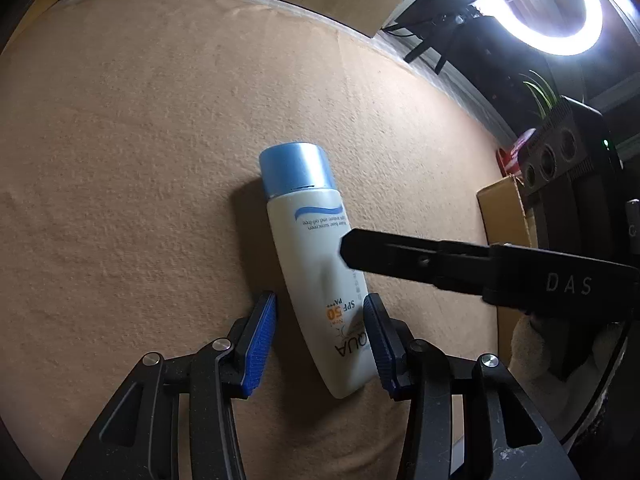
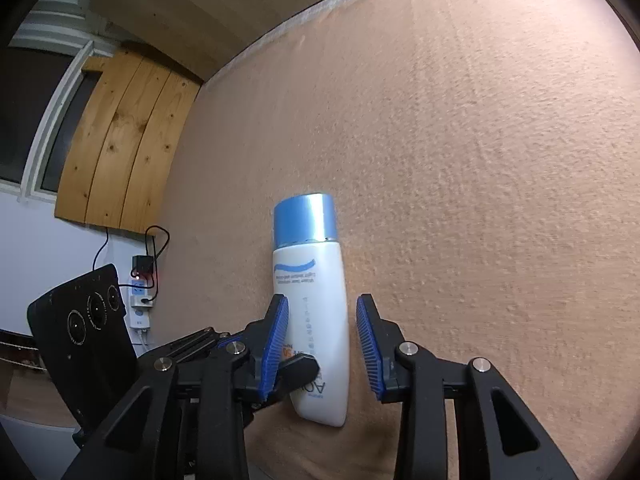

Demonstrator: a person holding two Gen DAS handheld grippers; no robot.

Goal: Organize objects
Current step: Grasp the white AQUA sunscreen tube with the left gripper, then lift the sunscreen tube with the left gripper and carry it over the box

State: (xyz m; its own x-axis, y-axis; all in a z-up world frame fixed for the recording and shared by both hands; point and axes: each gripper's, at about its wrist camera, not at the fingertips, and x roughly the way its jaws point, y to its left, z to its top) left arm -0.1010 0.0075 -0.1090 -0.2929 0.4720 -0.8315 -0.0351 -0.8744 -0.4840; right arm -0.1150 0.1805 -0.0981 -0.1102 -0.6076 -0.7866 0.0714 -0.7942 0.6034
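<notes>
A white sunscreen bottle (image 1: 316, 264) with a blue cap lies flat on the tan cloth, cap pointing away. My left gripper (image 1: 320, 336) is open and straddles the bottle's lower half, with its right pad close against it. My right gripper (image 2: 322, 344) is open too and straddles the same bottle (image 2: 316, 320) from the other side. One black finger of the right gripper (image 1: 416, 260) crosses over the bottle in the left wrist view. The left gripper's finger (image 2: 296, 364) shows beside the bottle in the right wrist view.
The tan cloth (image 1: 140, 160) covers the table. A cardboard box (image 1: 506, 216) sits at the right edge and a ring light (image 1: 548, 4) glows above it. A wooden panel (image 2: 124, 140) and a power strip (image 2: 140, 300) lie beyond the table's left edge.
</notes>
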